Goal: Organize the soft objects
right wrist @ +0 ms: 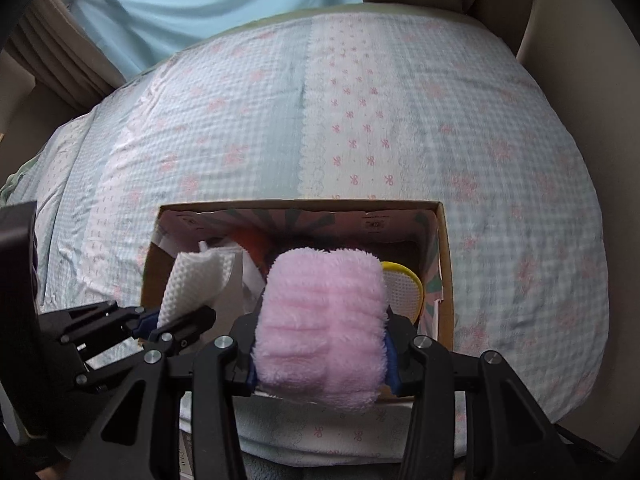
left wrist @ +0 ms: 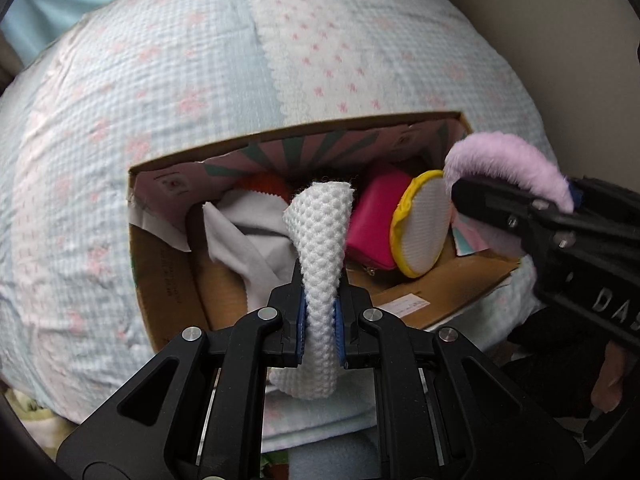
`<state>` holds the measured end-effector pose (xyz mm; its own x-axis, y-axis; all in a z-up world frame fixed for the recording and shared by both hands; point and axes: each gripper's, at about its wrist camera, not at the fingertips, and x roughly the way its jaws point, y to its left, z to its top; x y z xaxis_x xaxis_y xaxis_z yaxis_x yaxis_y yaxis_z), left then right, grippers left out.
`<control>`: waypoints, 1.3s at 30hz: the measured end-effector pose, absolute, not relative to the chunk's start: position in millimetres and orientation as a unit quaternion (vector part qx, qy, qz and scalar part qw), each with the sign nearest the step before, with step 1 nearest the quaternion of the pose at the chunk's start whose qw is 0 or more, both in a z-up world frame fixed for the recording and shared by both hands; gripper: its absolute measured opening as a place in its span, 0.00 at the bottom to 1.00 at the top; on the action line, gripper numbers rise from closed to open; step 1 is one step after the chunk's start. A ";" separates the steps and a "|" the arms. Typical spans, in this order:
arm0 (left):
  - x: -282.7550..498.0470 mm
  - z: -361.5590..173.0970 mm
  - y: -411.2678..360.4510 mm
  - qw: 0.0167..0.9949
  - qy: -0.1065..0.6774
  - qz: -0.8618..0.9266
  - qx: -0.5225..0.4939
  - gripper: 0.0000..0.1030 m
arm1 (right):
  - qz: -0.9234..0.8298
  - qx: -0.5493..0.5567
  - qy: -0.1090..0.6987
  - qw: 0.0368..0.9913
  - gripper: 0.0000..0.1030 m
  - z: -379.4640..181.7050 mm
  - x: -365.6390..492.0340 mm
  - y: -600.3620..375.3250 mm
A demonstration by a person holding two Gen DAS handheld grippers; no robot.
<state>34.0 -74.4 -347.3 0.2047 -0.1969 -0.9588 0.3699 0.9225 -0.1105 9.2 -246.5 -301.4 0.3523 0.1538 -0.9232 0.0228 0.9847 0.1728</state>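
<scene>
Cardboard box (right wrist: 444, 280) at centre frame hides most contents. Left gripper (left wrist: 320, 326) pinches white waffle-textured cloth (left wrist: 320, 248); right gripper (right wrist: 320, 360) clamps fluffy pink towel (right wrist: 320, 328), both above it.

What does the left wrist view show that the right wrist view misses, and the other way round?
Left wrist only: the magenta pouch and grey cloth inside the box.
Right wrist only: the light blue curtain behind the bed.
Both: the cardboard box on the checked bedspread, the left gripper clamping the white waffle cloth, the right gripper clamping the pink fluffy cloth, and the yellow-rimmed pad.
</scene>
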 end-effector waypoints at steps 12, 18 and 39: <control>40.9 -362.0 -89.4 0.774 0.589 -0.178 0.147 1.00 | 0.047 0.144 0.597 0.788 0.82 -337.8 52.1 -263.6; 43.6 -364.3 -74.1 0.767 0.605 -0.172 0.125 1.00 | 0.026 0.142 0.607 0.781 1.00 -343.5 58.5 -274.7; 41.0 -227.8 -38.9 0.843 0.519 -0.131 0.058 1.00 | 0.030 0.126 0.539 0.833 1.00 -243.6 30.4 -278.9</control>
<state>41.0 -38.9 -227.8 0.4277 -0.1609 -0.8895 0.2809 0.9590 -0.0385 30.4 -278.9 -243.6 0.4182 0.1856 -0.8892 0.0855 0.9665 0.2420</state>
